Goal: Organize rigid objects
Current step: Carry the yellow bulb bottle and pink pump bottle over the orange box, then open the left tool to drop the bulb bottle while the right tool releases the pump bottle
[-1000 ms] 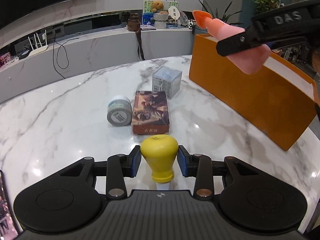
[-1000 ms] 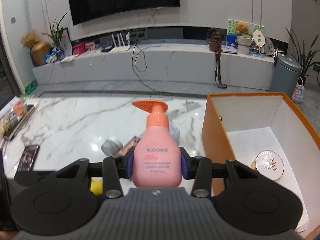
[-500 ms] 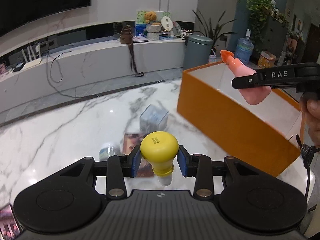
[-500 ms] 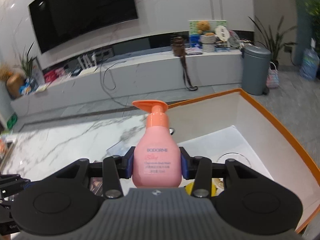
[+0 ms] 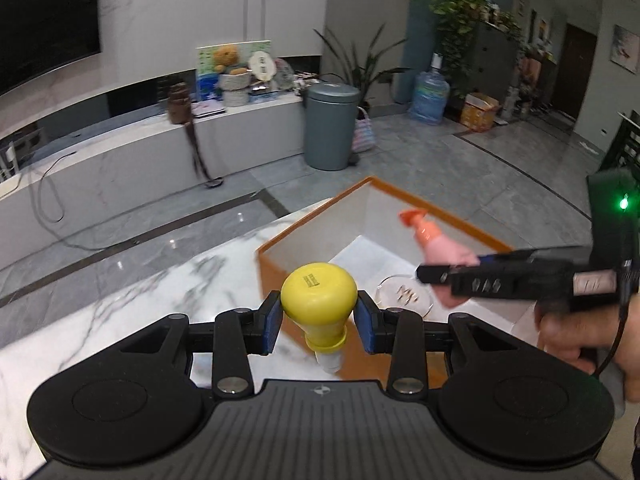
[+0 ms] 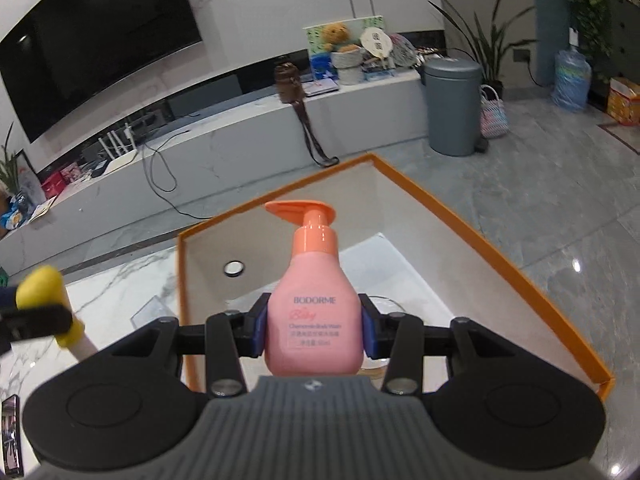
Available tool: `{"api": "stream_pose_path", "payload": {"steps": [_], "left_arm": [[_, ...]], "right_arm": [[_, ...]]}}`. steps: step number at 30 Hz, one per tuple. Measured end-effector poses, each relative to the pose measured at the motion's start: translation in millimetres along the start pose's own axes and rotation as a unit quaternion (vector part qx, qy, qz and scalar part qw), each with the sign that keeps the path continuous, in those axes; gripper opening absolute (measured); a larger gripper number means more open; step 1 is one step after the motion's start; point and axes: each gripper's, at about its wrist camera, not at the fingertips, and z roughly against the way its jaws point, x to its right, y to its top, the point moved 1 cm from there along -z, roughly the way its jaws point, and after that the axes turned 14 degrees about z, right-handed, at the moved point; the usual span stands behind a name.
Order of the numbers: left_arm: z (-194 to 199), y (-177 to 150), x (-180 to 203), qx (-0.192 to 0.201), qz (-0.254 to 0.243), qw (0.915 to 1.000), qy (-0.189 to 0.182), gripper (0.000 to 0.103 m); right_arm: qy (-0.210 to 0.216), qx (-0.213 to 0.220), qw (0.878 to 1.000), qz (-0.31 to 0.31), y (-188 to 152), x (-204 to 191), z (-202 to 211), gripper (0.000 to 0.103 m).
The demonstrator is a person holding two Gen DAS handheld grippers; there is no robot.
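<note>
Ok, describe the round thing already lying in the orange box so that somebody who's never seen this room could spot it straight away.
Find the big open orange box at the marble table's edge. On its white floor, under the pink pump bottle held in the right hand-held gripper, lies a flat round tin. It is the only item resting inside, pale and shiny with small markings on its lid.

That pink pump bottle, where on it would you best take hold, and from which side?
Across the wide lower body of the pink pump bottle, coming at its labelled front with a pad on either flank. Those flanks are broad and nearly parallel, while the neck and orange pump head are narrow and would slip. The right gripper holds it this way now, upright.
</note>
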Motion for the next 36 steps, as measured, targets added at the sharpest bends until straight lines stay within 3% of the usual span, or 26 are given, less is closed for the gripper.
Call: {"api": "stream_pose_path", "payload": {"steps": [9,18,27,36], "left_arm": [[-56,24,37,-0.058,-0.029,0.9979,-0.006,0.043],[-113,32,57,-0.134,-0.057,0.9890,0.024,0.043],[-161,23,66,-0.201,-0.112,0.9685,0.095,0.043],[-191,16,68,-0.249,-0.134,0.9500,0.132,0.043]], "right_arm": [[-0.006,-0.038,0.998,-0.049,2,33,-10,0.044],[-0.036,-0.116,0.991,0.060,-7,39,-18,0.044],[-0.066,-0.156,0.978,0.123,-21,42,-25,0.044],[-0.079,-0.189,0.965,0.162,-29,41,-36,0.044]]}}
